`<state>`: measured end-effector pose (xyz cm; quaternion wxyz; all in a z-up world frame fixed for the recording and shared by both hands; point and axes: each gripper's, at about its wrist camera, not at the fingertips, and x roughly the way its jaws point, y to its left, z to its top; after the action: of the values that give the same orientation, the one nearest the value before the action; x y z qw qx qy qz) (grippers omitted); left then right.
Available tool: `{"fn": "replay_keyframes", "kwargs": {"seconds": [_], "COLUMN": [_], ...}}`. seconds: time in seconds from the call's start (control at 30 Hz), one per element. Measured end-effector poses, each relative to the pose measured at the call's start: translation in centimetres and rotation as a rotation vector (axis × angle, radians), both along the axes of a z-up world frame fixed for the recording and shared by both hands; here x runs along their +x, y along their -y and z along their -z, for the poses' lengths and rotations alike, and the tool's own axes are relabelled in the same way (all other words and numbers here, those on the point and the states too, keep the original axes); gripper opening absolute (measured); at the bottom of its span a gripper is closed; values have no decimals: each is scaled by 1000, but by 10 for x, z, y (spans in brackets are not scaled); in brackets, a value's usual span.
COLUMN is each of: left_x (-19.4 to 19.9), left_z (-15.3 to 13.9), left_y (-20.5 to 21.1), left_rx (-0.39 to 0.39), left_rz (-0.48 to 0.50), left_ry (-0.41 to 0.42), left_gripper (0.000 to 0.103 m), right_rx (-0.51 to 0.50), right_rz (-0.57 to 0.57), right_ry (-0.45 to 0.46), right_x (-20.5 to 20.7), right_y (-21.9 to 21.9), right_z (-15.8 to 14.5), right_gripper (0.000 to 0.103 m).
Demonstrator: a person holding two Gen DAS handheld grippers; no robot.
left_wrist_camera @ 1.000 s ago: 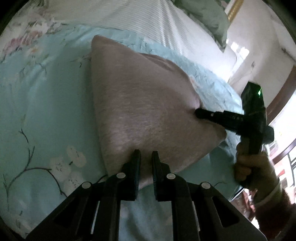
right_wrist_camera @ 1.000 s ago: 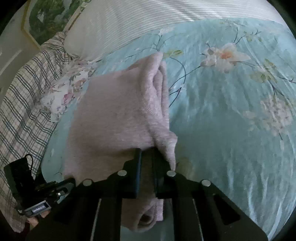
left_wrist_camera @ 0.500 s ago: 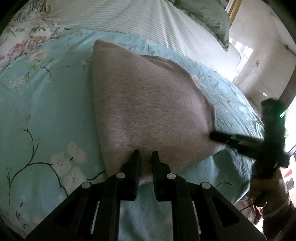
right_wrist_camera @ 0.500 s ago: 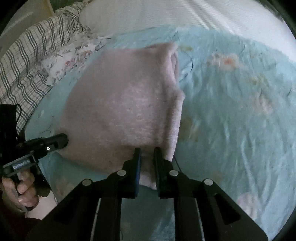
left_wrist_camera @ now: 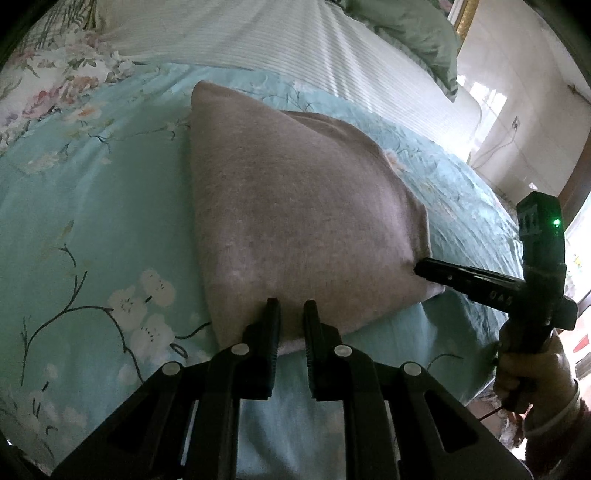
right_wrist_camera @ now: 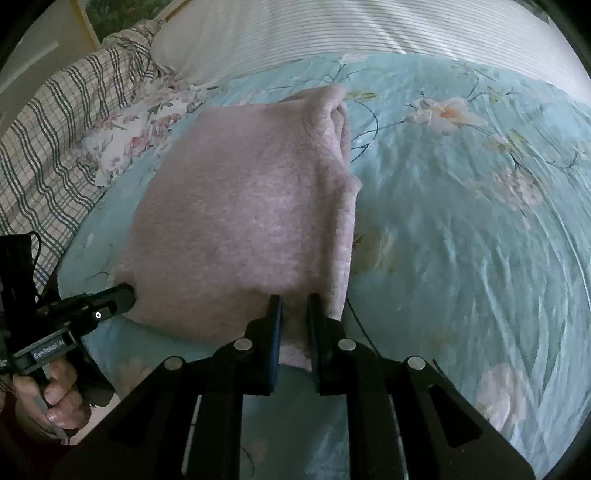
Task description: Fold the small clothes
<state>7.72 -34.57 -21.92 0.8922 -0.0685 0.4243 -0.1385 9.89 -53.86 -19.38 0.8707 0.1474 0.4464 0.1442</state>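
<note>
Right gripper shifted outward since earlier frame, drawing pink garment flatter; bunched roll at its jaws was gone. Garment lay folded on floral bedspread, near edge raised. Left gripper jaws nearly together, pinching near hem; right jaws likewise pinched other near corner

floral teal bedspread, striped white sheet, plaid blanket
</note>
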Motion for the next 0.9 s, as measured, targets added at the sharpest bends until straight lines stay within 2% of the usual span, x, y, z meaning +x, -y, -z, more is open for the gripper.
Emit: {"fn": "replay_keyframes", "kwargs": {"seconds": [0.17,0.23,0.27,0.37,0.4,0.43,0.5,0.9], "left_x": [-6,-9,-13,-23,-27,-32,-42,-70], "left_z": [-2,-4,-7,-13,-14,-16,-18,-16], "left_y": [0,-1,0,1,2,3,5,-21], "left_rx": [16,28,35,57,63,74,108,162], "left_rz": [0,-1,-2,-1,0,-4,-30,-126], "left_ry": [5,5,8,22,29,34,45,3], "left_gripper": [15,18,19,35,48,66,81,81], "right_rx": [11,7,6,2,-6,-23,-34,-43], "right_rz": [12,17,20,20,21,25,29,68], "right_ry": [-12,-11,-6,18,22,29,35,31], "right_x": [-8,-14,-17,-31,-34,-39,-47,-82], "right_y": [1,0,0,-3,-3,-5,-5,-1], "right_z": [-5,-9,-11,-20,-21,-23,-24,-30], "right_gripper": [15,18,24,42,50,52,56,87]}}
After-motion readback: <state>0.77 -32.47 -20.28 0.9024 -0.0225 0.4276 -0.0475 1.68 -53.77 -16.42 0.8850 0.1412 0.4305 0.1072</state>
